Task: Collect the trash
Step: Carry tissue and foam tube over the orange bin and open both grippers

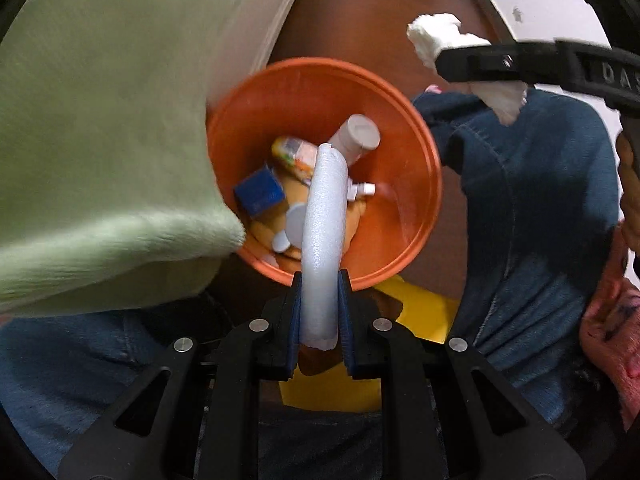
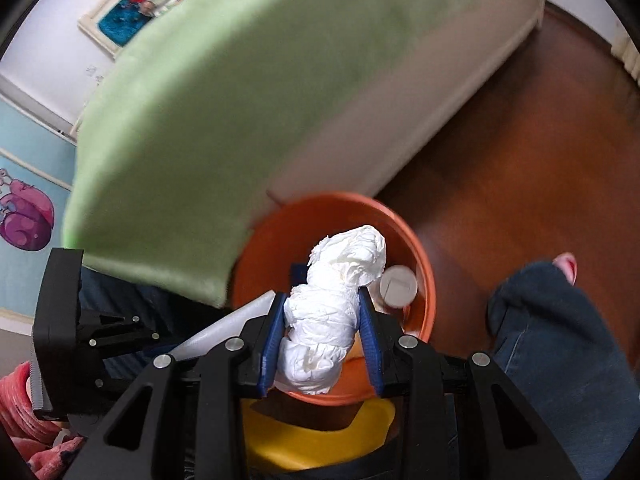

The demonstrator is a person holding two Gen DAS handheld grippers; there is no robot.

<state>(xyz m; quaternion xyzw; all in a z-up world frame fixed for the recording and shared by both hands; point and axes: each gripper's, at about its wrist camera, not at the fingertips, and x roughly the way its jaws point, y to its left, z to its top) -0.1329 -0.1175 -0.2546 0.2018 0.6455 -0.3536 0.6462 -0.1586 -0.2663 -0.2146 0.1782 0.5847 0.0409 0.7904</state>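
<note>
Hovering over the orange bin (image 1: 400,128), the left gripper (image 1: 321,300) clamps a foam tube (image 1: 324,220) and the right gripper (image 2: 322,320) a tissue wad (image 2: 332,304); each should release centred, clear of the twelve o'clock rim.

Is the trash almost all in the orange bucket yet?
Some already is: a blue box, a grey tube and wrappers lie in the bucket. In hand: the left tongs grip a foam stick, the right tongs a tissue wad, both above it. Left: dropping them in.
</note>
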